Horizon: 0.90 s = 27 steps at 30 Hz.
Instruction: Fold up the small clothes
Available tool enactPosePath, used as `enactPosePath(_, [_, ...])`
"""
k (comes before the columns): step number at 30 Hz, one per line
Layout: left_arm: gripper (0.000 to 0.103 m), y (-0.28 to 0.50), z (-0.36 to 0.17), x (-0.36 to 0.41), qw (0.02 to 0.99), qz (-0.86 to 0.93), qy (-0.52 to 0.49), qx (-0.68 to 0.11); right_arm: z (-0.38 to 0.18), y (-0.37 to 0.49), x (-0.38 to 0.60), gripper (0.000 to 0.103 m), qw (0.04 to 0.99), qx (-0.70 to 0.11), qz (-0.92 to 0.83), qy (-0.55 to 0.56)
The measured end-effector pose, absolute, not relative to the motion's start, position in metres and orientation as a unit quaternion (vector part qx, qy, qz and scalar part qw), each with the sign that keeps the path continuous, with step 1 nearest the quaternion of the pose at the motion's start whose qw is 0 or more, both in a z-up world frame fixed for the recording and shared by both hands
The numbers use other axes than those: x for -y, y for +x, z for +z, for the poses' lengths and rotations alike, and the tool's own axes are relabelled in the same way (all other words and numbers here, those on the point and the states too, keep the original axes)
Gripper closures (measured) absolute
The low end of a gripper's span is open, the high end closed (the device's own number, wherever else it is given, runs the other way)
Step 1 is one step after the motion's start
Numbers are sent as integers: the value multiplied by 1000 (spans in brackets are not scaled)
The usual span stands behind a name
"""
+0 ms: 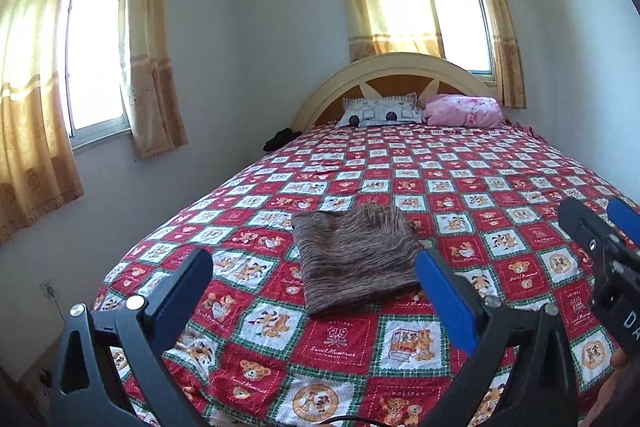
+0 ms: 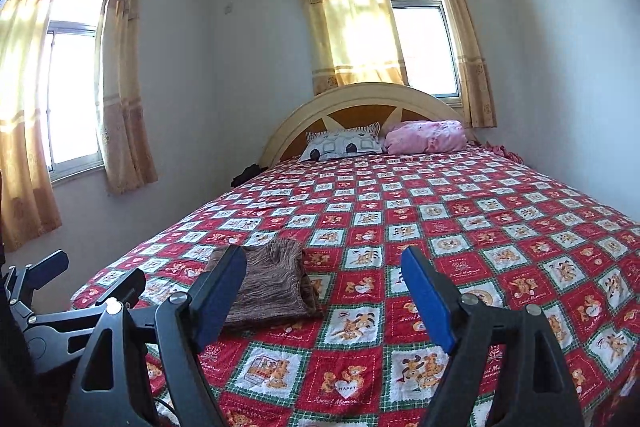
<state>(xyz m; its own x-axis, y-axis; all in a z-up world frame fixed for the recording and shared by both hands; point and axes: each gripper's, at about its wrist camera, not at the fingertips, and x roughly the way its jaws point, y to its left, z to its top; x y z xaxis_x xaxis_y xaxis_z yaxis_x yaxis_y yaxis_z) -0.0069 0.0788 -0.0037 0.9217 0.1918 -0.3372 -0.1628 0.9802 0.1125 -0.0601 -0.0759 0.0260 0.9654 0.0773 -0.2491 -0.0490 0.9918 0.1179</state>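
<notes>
Folded brown garment [image 1: 354,259] lying flat on the bed's [image 1: 460,171] patchwork quilt, ahead of both raised tools. Left hand-held gripper [image 1: 312,279] and right hand-held gripper [image 2: 324,291]: jaws wide, empty, clear of the cloth.

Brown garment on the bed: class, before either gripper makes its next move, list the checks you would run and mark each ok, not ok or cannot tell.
1. Brown garment lies folded in a compact stack on the bedspread: ok.
2. Left gripper open, nothing between its fingers: ok.
3. Right gripper open and holding nothing: ok.
4. Both grippers clear of the garment, not touching it: ok.
5. Another small garment waiting to be folded: cannot tell; none shows on the bedspread.
6. Pillows far from the work area: ok.
</notes>
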Motion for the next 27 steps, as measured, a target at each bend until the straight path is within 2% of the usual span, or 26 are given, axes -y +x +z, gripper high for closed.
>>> enactPosePath(27, [0, -15, 2, -75, 981, 91, 43, -165, 24, -69, 75, 23, 991, -122, 31, 53])
